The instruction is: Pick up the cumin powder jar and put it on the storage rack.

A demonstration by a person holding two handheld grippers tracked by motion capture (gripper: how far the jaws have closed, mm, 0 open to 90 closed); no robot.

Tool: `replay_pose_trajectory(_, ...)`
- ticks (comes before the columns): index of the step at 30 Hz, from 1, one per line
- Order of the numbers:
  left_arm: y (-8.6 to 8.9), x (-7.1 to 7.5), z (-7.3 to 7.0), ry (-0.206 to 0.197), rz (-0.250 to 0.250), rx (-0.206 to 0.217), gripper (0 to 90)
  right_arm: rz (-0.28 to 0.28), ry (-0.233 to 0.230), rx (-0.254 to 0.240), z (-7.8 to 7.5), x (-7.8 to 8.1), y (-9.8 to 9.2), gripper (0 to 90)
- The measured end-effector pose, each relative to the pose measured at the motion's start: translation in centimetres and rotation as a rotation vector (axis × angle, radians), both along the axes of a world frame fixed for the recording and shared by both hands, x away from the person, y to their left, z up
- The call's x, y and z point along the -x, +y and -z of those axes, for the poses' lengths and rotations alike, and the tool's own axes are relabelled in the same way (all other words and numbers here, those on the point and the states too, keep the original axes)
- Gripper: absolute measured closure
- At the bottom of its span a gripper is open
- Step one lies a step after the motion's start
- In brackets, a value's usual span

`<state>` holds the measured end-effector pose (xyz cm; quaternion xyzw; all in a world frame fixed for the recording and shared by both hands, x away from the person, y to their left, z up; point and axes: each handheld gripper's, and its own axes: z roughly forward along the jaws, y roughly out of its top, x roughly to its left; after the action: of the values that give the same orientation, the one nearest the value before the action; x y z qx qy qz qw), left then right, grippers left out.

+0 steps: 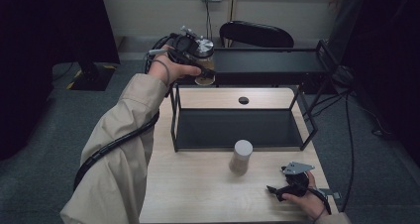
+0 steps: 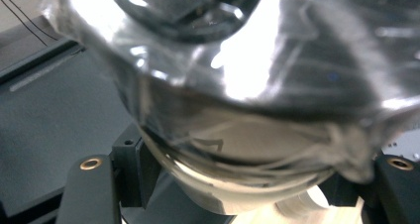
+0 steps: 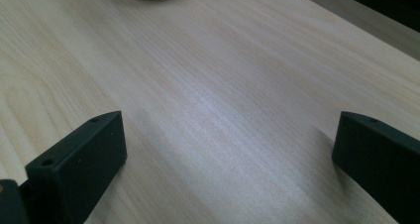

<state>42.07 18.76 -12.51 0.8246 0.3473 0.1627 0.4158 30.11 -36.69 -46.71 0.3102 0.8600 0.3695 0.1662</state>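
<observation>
Right claw [image 1: 281,188] idles wide open on the worktop [image 1: 198,184]; my left claw [image 1: 200,70] grips a jar [image 1: 204,60] beside the shelf [image 1: 267,60] top, next needing a level set-down there.

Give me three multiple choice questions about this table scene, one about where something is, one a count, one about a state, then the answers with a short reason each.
1. Where is the jar held by the left tool?
A. At the left end of the rack's top shelf
B. On the floor
C. Inside the right tool

2. How many jars are there in the high view?
A. One
B. Two
C. Four

3. How do the right tool's jaws stand?
A. Shut on a jar
B. Open with nothing between them
C. Shut on a cable

Answers:
1 A, the high view shows it raised by the shelf's left end.
2 B, one is in the left tool and one jar on the table.
3 B, the right gripper view shows bare table between its spread jaws.
</observation>
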Motion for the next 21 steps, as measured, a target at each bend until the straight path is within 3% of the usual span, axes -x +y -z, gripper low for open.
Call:
replay_pose_trajectory(5,-0.5,-0.8,-0.4,0.001,-0.033,0.003,30.5,0.0,0.0,0.0,0.0,0.0,0.0,0.0)
replay_pose_trajectory(10,-1.0,-1.6,-0.7,-0.008,-0.065,-0.019,30.5,0.0,0.0,0.0,0.0,0.0,0.0,0.0)
replay_pose_trajectory(21,-1.3,-3.2,-0.2,-0.017,-0.125,-0.029,30.5,0.0,0.0,0.0,0.0,0.0,0.0,0.0)
